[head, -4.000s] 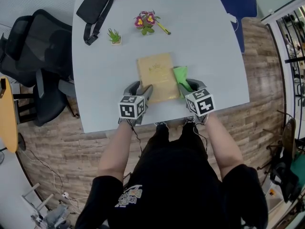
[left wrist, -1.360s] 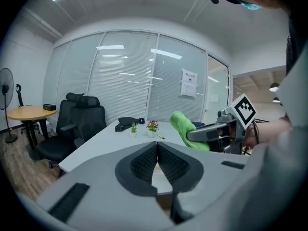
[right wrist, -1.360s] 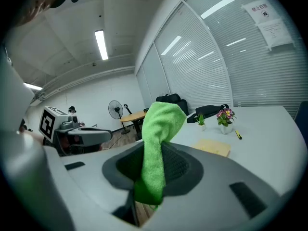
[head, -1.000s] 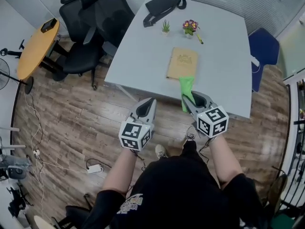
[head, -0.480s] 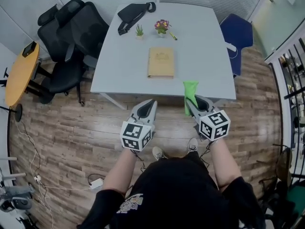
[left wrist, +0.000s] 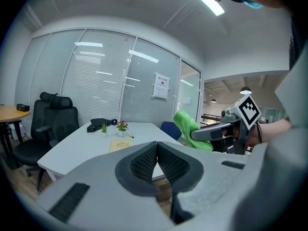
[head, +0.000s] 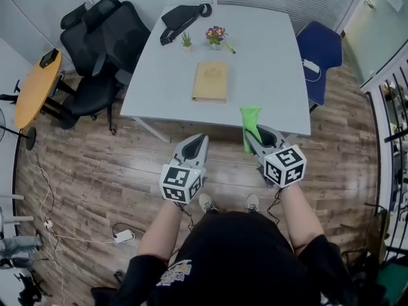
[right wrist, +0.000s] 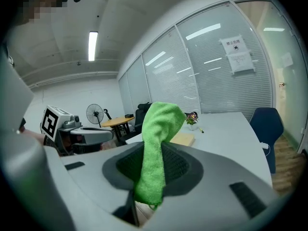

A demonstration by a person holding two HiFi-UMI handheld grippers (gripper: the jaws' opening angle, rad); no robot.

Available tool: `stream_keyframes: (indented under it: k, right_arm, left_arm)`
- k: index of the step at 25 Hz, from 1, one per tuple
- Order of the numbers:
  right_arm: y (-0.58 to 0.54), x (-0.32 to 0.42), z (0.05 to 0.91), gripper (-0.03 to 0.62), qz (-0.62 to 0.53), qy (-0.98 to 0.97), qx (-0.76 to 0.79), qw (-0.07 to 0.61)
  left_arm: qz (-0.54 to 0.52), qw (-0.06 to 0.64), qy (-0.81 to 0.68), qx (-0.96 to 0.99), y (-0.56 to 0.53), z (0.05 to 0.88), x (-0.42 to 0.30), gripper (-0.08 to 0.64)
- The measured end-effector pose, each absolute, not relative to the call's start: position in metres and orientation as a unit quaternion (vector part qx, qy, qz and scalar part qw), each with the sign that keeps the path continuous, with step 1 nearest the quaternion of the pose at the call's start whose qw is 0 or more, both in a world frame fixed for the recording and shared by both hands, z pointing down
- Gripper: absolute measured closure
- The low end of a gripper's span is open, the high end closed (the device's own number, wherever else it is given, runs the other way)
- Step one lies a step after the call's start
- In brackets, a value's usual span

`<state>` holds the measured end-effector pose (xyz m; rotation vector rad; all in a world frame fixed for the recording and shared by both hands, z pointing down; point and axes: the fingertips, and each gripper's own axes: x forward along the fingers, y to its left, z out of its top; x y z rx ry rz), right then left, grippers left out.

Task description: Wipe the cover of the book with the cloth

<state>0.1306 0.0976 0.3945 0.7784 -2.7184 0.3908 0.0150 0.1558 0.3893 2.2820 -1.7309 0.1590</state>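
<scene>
A tan book (head: pixel 211 81) lies flat in the middle of the grey table (head: pixel 274 62); it also shows as the book (left wrist: pixel 120 145) and the book (right wrist: pixel 182 139) in the two gripper views. I stand well back from the table, over the wooden floor. My right gripper (head: pixel 254 135) is shut on a green cloth (head: pixel 249 125), which hangs from its jaws, the cloth (right wrist: pixel 157 148) draped over them. My left gripper (head: pixel 197 141) is shut and holds nothing, its pads (left wrist: pixel 144 163) pressed together.
On the table's far side lie a black bag (head: pixel 180 19), a small potted plant (head: pixel 186 41) and a flower pot (head: pixel 216 35). Black office chairs (head: pixel 102 50) stand left of the table, a blue chair (head: pixel 320 53) right, a round wooden table (head: pixel 37 88) far left.
Four seconds ago both grippers were at the book on the table. I have stepped back since; in the last second the view has shifted slightly, with the cloth still held.
</scene>
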Motion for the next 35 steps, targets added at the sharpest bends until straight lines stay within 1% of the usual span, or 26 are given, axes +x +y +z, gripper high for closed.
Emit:
stream_keyframes:
  k: [8,16,35]
  right_arm:
    - [0.103,0.154,0.389,0.494,0.122,-0.958,0.220,0.141]
    - [0.104,0.167,0.388,0.494,0.121,-0.963,0.203,0.130]
    - [0.105,0.172,0.391,0.494,0.130,-0.963,0.205,0.119]
  left_arm:
    - [0.055,0.130,-0.635,0.759,0.169,0.382,0.048,0.554]
    - [0.063,0.126,-0.643,0.752,0.169,0.380,0.069,0.554]
    - [0.071,0.131,-0.636,0.757,0.165,0.384,0.079,0.554]
